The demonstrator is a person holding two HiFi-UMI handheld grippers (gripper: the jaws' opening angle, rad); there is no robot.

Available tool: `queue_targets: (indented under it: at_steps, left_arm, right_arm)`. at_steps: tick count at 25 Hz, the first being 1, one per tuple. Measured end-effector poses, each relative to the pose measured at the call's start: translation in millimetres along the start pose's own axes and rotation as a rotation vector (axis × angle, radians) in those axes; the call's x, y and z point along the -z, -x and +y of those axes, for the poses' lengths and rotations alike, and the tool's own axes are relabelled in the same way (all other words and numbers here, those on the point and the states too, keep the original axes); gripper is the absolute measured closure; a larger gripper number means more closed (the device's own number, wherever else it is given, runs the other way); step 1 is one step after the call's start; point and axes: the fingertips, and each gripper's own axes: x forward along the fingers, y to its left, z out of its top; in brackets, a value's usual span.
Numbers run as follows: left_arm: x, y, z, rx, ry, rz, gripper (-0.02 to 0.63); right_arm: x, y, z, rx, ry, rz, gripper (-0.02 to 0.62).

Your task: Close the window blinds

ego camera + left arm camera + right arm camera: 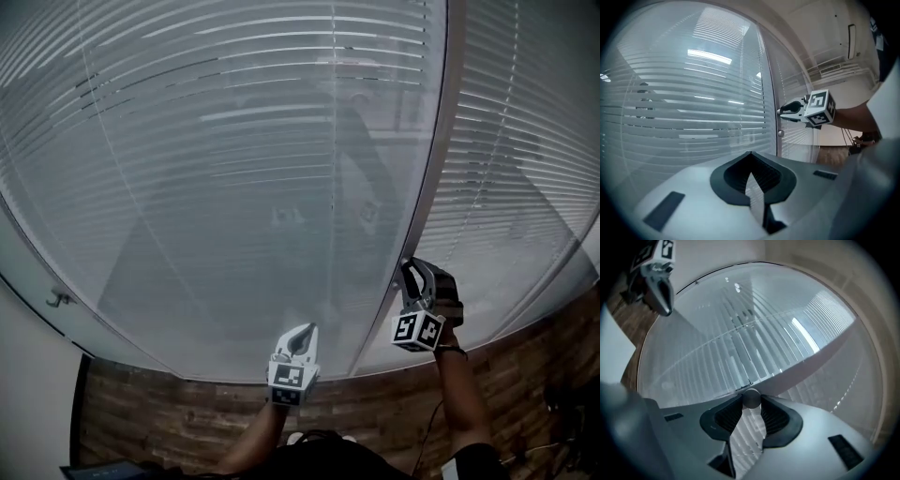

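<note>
Horizontal window blinds hang behind glass, their slats tilted with thin gaps between them. A second blind fills the pane to the right of a grey frame post. My right gripper is at that post, shut on a small round grey knob that sits between its fingertips. The left gripper view shows the right gripper with its tips against the post, and a second small knob just below. My left gripper hovers before the left pane, shut and holding nothing.
Brown wood planking runs under the glass. A small metal hook is on the white wall at the left. Cables hang at the far right. A wall air conditioner is beyond the right pane.
</note>
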Motion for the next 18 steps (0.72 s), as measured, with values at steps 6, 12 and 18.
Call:
queue_targets:
  at_steps: [6, 12, 18]
  left_arm:
    - [-3.1, -4.9, -5.9, 0.016, -0.002, -0.003, 0.611]
    - [2.0, -6.0, -9.5, 0.022, 0.001, 0.002, 0.611]
    - [0.5, -7.9, -9.7, 0.024, -0.003, 0.004, 0.611]
  right_arm:
    - [2.2, -0.9, 3.8, -0.025, 0.511, 0.019, 0.468]
    - [-1.6, 1.7, 14.1, -0.103, 0.702, -0.025, 0.468]
    - [-1.7, 0.6, 8.1, -0.065, 0.677, -0.027, 0.468]
